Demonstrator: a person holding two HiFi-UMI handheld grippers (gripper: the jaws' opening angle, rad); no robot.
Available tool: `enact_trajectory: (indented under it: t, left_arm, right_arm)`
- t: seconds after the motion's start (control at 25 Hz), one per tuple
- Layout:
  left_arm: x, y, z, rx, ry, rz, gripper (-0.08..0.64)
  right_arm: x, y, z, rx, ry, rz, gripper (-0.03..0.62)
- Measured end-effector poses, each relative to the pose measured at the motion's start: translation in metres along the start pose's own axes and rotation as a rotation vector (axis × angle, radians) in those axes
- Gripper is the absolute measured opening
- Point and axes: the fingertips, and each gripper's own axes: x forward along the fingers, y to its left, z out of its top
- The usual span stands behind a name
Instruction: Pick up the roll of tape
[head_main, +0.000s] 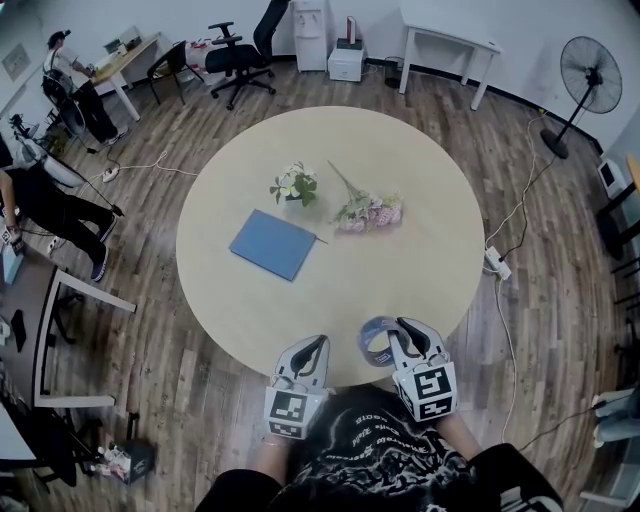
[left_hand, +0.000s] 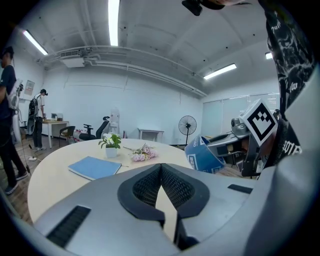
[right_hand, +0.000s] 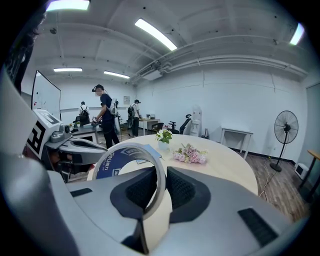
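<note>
Tape roll (head_main: 377, 340) is at the table's (head_main: 400, 270) near edge, standing on its rim and clamped in the right gripper. Its blue inner face with white print shows in the right gripper view (right_hand: 116, 165).

At the left of the near edge, the left gripper (head_main: 318, 345) has its 2 jaws closed together with nothing between them. In its own view (left_hand: 161, 167) the ribbed pads meet at the tips. It sits just beside the right gripper, and the 2 do not touch.

The right gripper (head_main: 395, 335) has its jaws a little apart, pressing on the ring's wall from both sides: 1 pad inside the ring, 1 outside (right_hand: 160, 172).

Toward the middle of the round table, from left to right, are 3 things:
- A blue notebook (head_main: 272, 243) lies flat.
- A small potted plant (head_main: 295, 185) with white flowers stands upright, just beyond the notebook.
- A bunch of pink flowers (head_main: 368, 211) lies on its side, near the plant.

All 3 are well apart from both grippers.
</note>
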Motion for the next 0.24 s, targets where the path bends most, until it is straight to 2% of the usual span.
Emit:
enact_trajectory:
  t: [0.24]
  left_arm:
    - [0.0006,-0.0009,0.0020,-0.002,0.001,0.007,0.020]
  right_arm:
    - [-0.0006,-0.0014,0.0009,0.000,0.000,0.006,0.069]
